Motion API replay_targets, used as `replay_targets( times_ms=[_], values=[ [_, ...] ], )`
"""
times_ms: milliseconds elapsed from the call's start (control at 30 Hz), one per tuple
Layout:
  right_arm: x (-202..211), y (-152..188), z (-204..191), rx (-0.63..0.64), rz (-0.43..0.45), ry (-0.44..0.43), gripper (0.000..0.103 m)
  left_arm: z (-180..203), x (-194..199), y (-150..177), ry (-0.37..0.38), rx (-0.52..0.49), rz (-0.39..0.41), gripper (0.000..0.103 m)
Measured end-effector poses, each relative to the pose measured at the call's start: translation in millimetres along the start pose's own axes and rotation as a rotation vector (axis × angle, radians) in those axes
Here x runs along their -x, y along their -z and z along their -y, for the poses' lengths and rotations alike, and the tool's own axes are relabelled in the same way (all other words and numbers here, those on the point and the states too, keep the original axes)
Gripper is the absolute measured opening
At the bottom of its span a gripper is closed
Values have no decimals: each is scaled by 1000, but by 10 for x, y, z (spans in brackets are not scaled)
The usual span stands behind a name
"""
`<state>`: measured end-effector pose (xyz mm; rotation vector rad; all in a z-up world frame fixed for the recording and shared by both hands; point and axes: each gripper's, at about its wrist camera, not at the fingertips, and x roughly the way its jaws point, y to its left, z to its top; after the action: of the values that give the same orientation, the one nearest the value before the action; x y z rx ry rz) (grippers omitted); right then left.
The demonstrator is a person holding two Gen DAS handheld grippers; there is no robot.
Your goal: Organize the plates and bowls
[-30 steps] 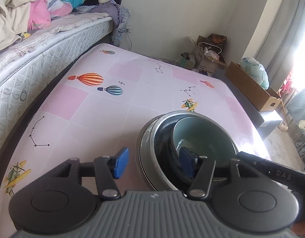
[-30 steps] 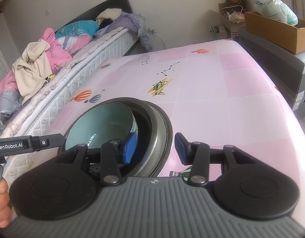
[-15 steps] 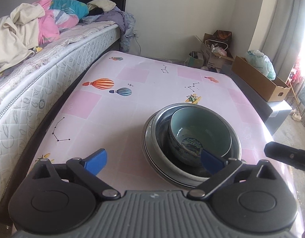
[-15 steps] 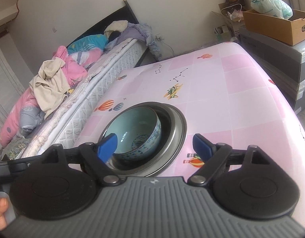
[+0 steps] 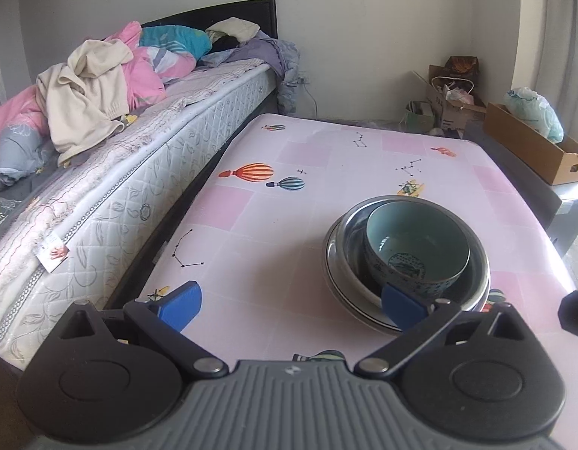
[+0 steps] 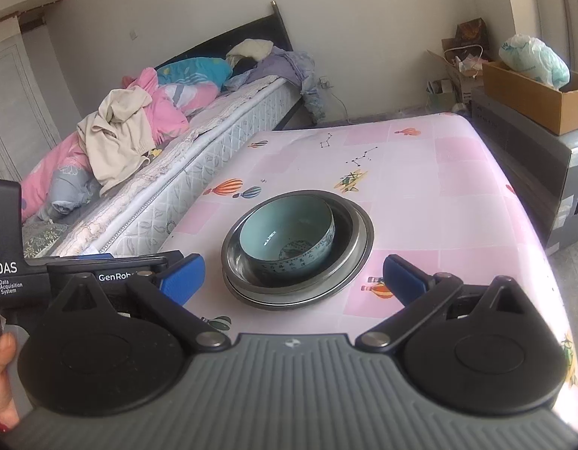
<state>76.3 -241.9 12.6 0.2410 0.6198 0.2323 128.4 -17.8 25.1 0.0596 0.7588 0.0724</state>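
Observation:
A pale green ceramic bowl (image 5: pixel 416 247) with a blue pattern sits tilted inside a steel bowl (image 5: pixel 351 240), which rests on a plate (image 5: pixel 336 285) on the pink patterned table (image 5: pixel 289 225). The same stack shows in the right wrist view, with bowl (image 6: pixel 289 232), steel bowl (image 6: pixel 358 232) and plate (image 6: pixel 251 298). My left gripper (image 5: pixel 291 303) is open and empty, above and short of the stack. My right gripper (image 6: pixel 292 277) is open and empty, short of the stack. The left gripper's body (image 6: pixel 63 273) shows at the left of the right wrist view.
A bed (image 5: pixel 139 172) with heaped clothes runs along the table's left side. A cardboard box (image 5: pixel 533 146) with a plastic bag lies on a dark cabinet to the right. More boxes (image 5: pixel 450 101) stand by the far wall.
Both grippers opened, let go of the stacked bowls and drew back and up from them. The stack stays on the table.

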Motion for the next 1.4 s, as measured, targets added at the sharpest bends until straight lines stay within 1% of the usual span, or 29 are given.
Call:
replay_targets(
  times_ms=[167, 267, 367, 567, 733, 900, 1267, 1400],
  values=[
    [122, 34, -136, 58, 18, 48, 102, -36, -12, 33, -8, -35, -45, 103],
    [160, 67, -209, 81, 21, 88, 102, -39, -12, 62, -31, -54, -47, 103],
    [191, 94, -270, 114, 32, 127, 102, -50, 3, 81, -35, -64, -45, 103],
    [240, 144, -406, 204, 57, 219, 102, -99, 48, 101, -28, -48, -41, 103],
    [257, 164, -498, 251, 70, 263, 102, -149, 67, 114, -8, -28, -48, 103],
    [237, 160, -510, 237, 58, 260, 102, -199, 61, 131, 2, -11, -61, 103],
    [150, 152, -484, 166, 21, 208, 102, -234, 44, 139, 15, 4, -77, 103],
    [119, 127, -457, 117, -2, 181, 102, -243, 55, 160, 48, 24, -93, 103]
  ],
)
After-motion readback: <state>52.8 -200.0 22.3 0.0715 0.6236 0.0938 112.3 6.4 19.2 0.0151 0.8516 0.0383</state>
